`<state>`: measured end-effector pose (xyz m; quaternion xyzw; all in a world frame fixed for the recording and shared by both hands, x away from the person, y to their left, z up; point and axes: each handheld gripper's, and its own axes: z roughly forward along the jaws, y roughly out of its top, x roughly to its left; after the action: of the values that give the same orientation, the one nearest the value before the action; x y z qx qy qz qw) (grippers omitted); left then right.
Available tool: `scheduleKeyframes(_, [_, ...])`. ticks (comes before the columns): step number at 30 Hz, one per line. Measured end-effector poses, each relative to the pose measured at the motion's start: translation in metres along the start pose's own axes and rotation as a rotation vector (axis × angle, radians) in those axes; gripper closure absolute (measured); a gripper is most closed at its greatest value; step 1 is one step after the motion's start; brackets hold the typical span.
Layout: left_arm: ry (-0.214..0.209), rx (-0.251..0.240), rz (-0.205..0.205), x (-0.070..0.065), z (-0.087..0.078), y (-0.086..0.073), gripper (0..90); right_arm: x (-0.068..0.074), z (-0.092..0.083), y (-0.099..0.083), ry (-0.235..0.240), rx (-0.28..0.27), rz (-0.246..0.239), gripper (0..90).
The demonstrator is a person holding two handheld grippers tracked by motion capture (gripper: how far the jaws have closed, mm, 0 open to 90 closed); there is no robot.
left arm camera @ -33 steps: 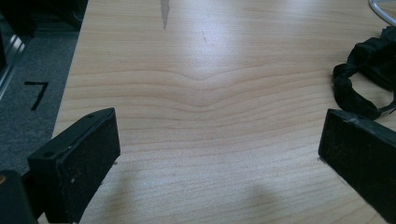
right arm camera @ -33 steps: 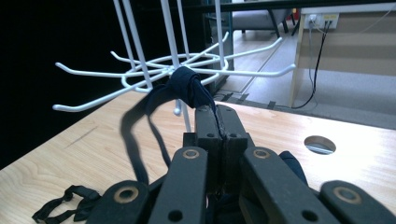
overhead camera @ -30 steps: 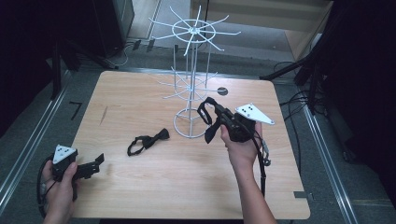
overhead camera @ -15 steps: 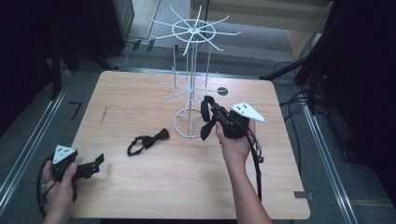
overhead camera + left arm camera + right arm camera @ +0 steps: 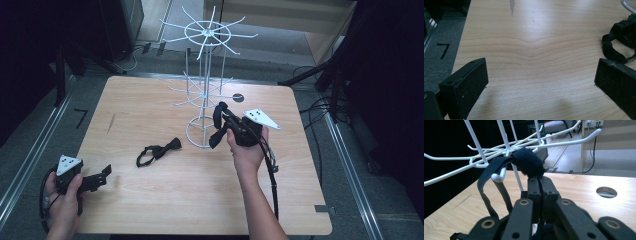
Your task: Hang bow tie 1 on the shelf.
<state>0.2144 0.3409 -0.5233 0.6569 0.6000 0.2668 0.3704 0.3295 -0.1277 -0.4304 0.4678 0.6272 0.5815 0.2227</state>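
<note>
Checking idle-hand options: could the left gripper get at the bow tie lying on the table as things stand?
Probably yes. The left gripper rests open at the table's near-left edge, and only bare wood lies between its jaws and the bow tie. The right gripper, shut on a second dark bow tie at the wire rack, stays clear.

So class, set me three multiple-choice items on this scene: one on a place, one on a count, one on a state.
1. Where does the loose bow tie lie?
A on the table
B on the floor
C on the rack's top tier

2. How many tiers of hooks has the rack?
A one
B two
C four

3. How stand the left gripper jaws?
A shut on a tie
B open
C shut on a hook

Key: 1 A, it rests on the wood left of the rack's base. 2 B, an upper and a lower ring. 3 B, bare wood shows between them.
</note>
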Motion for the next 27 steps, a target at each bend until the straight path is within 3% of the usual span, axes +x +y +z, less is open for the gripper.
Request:
scheduleKeyframes(7, [0.000, -0.004, 0.000, 0.000, 0.000, 0.000, 0.0, -0.001, -0.003, -0.003, 0.003, 0.005, -0.027, 69.4])
scheduleKeyframes(12, [-0.003, -0.002, 0.000, 0.000, 0.000, 0.000, 0.0, -0.002, -0.014, -0.009, 0.025, 0.016, -0.057, 53.2])
scheduleKeyframes(27, [-0.003, 0.001, -0.002, 0.000, 0.000, 0.000, 0.0, 0.003, -0.039, -0.017, 0.038, 0.039, -0.091, 36.7])
